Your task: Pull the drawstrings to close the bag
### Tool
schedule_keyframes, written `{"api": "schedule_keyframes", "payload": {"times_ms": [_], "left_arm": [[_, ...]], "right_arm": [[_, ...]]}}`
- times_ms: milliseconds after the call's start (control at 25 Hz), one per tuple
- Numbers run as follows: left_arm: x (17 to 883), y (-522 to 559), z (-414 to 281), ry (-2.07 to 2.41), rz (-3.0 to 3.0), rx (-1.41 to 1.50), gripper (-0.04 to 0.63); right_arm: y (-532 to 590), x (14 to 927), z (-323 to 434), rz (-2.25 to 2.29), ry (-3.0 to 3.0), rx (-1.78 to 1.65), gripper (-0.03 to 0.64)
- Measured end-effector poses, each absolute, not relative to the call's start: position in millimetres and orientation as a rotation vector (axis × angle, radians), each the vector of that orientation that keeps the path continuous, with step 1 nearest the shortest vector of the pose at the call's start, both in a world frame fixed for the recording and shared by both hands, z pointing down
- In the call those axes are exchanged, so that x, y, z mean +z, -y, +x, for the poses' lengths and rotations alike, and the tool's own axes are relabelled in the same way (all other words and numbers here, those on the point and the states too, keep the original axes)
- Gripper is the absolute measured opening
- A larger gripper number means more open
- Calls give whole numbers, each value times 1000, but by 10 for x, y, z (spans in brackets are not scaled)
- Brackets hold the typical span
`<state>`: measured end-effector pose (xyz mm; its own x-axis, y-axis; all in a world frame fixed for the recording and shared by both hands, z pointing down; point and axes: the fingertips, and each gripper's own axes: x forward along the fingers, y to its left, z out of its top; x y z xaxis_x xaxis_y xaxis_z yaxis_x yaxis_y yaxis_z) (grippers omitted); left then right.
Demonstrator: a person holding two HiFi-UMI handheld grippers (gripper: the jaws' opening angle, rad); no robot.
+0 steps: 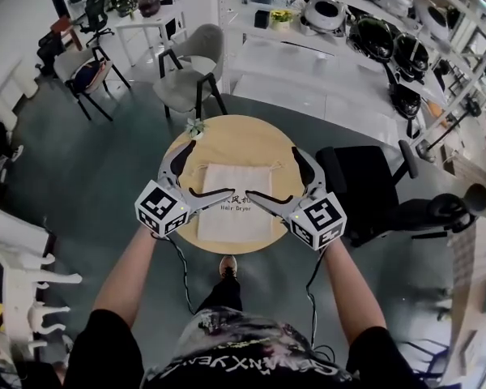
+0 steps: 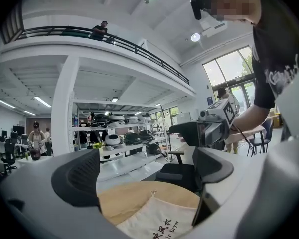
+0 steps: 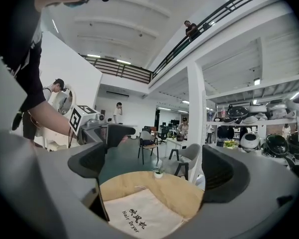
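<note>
Both the left gripper point(image 1: 209, 168) and the right gripper point(image 1: 273, 173) hang spread and empty above the bag point(image 1: 236, 205) at the centre of the table point(image 1: 227, 136), whose thin drawstrings point(image 3: 139, 187) at 12 o'clock could be missed, so that the jaws pinch cloth instead.

- Cream bag point(image 1: 236, 209) with black lettering.
- Pale wood-grain worktop point(image 1: 227, 136).
- Grey left gripper point(image 1: 209, 168) and right gripper point(image 1: 273, 173), black fingers point(image 1: 178, 156), black-and-white square-patterned cubes point(image 1: 160, 207).
- Dark grey-green floor point(image 1: 105, 160).
- Black chair point(image 1: 364, 185).
</note>
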<state>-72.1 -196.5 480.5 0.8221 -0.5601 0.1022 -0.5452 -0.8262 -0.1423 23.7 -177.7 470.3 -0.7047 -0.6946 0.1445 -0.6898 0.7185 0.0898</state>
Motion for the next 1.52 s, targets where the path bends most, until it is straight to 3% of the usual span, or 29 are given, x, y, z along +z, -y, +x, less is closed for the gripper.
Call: {"api": "schedule_keyframes", "payload": {"times_ms": [800, 1520], "left_arm": [[4824, 3399, -1023, -793, -2956, -192, 588], [4961, 3858, -1006, -800, -2990, -208, 588]], "right_arm": [[3151, 4673, -85, 1200, 2699, -5, 586], [3592, 4782, -66, 1207, 2692, 43, 586]]}}
